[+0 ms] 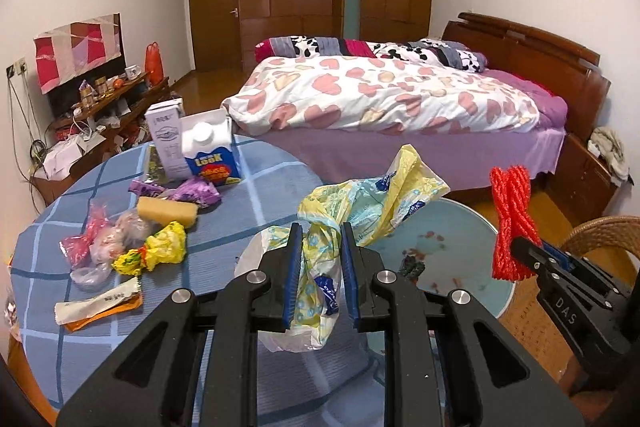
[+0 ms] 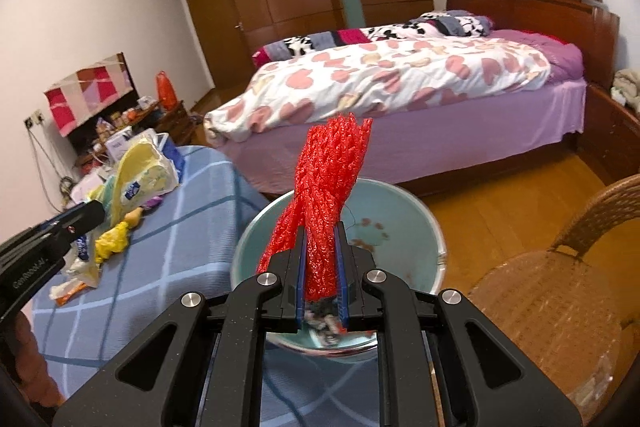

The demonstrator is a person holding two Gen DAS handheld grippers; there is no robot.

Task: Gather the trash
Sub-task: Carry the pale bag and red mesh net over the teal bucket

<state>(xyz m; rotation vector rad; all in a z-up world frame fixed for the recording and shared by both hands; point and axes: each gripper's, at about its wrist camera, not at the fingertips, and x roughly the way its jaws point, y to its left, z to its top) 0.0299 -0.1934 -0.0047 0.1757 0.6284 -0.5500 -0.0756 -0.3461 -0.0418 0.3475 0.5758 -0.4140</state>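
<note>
Trash lies scattered over the blue checked tablecloth (image 1: 256, 187) in the left half of the left wrist view, with the bed (image 1: 400, 99) filling the upper right and a pale blue basin (image 1: 460, 247) at lower right holding a few scraps. The left gripper (image 1: 320, 243), at bottom centre, is clamped on a crumpled yellow and white plastic bag (image 1: 360, 203) with blue printing too creased to read. The right gripper (image 2: 322, 247), low in the centre of its own view, is closed tight on a red mesh net (image 2: 328, 179) held over the basin; its side reads "DAS". Upper left on the cloth stand a white box (image 1: 164, 139) and a carton (image 1: 212, 155) marked "Look". Nearer lie a yellow sponge (image 1: 168, 211), purple wrappers (image 1: 192, 191) and a yellow wrapper (image 1: 160, 247)
</note>
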